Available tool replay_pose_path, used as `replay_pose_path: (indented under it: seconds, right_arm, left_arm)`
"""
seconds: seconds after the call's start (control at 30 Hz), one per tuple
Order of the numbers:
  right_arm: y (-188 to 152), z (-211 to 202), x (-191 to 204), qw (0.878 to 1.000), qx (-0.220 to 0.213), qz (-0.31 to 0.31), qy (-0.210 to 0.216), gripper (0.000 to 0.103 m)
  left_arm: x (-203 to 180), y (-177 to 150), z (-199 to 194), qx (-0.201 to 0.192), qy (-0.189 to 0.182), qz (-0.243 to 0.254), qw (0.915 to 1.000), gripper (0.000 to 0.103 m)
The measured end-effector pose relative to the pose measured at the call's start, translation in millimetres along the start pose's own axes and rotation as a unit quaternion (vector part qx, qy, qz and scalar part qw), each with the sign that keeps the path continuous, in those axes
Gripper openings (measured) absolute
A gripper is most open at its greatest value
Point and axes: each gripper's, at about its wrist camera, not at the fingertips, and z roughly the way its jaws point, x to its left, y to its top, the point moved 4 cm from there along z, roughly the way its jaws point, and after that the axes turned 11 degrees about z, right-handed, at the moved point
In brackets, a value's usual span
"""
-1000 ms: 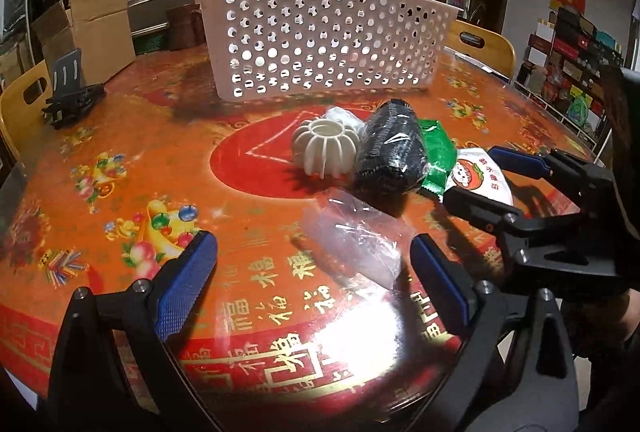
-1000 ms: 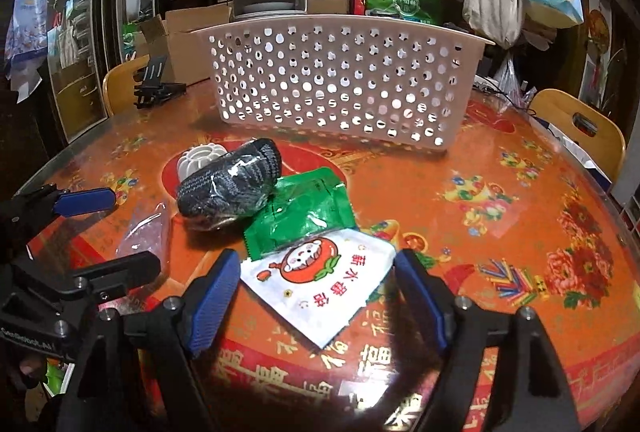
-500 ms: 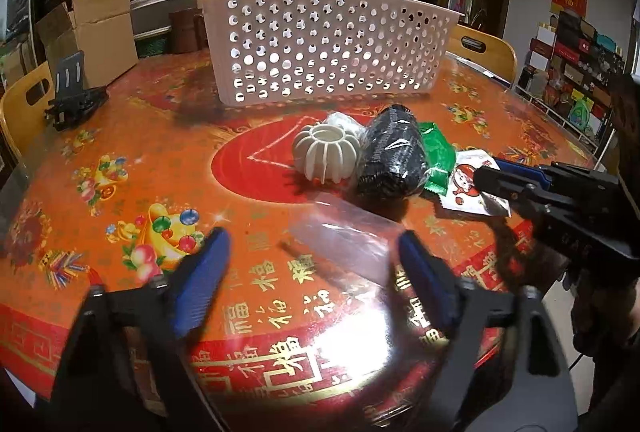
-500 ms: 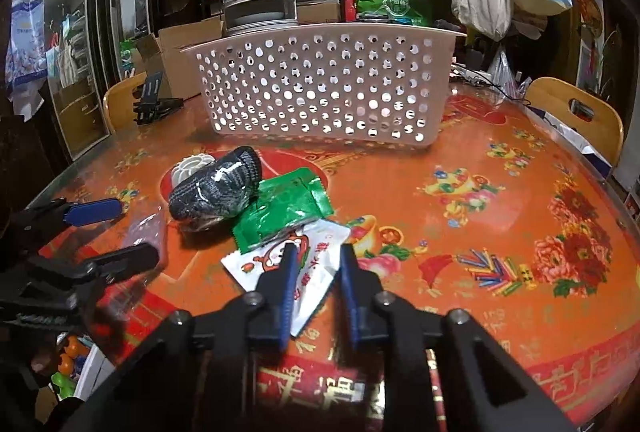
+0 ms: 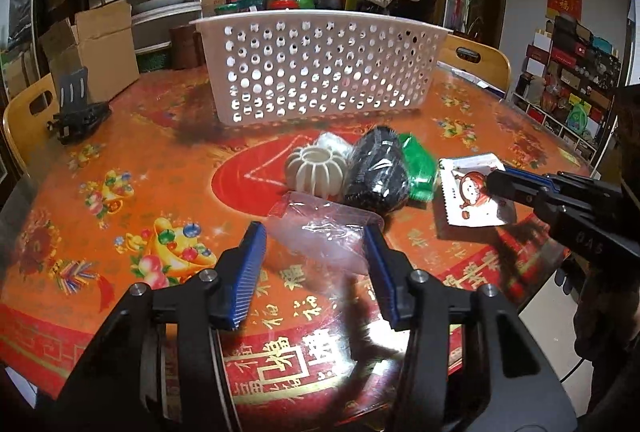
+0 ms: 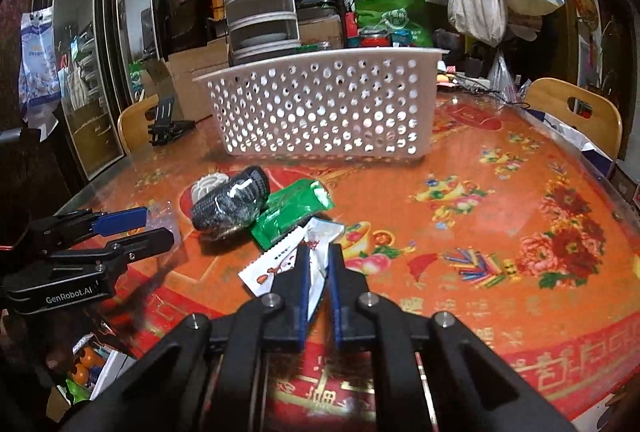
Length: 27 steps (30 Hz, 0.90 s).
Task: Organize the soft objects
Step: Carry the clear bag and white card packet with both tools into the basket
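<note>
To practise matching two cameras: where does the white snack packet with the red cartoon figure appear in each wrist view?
Left wrist view: white packet at right of centre, pinched by the right gripper coming in from the right.
Right wrist view: white packet at lower centre, between that gripper's closed fingers.
Shared landmark: the white perforated basket behind it.

White perforated basket [image 5: 320, 72] upright at far side of bench. In front, clustered and touching: white ribbed ball [image 5: 316, 174], black mesh bundle [image 5: 376, 172], green sachet [image 5: 418, 168]. Clear plastic bag [image 5: 324, 232] crumpled nearest, lying between blue pads. White cartoon-printed sachet [image 5: 472, 194] tilted, one edge raised off bench, pinched at corner.
</note>
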Motion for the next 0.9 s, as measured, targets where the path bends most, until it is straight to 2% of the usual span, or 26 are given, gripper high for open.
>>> replay_pose_path:
  seconds: [0.37,0.6,0.9]
  right_arm:
    - [16,-24,1,1.000,-0.029,0.006,0.002,0.007]
    - [30,-23,5,0.999,-0.032,0.003,0.005,0.007]
    - [55,-15,2,0.999,-0.035,0.005,0.007,0.007]
  left_arm:
    - [6,9,-17,-0.014,0.009,-0.002,0.9999,0.047]
    - [13,18,-20,-0.019,0.012,-0.007,0.9997,0.047]
    - [33,47,-19,-0.030,0.013,-0.020,0.9992,0.047]
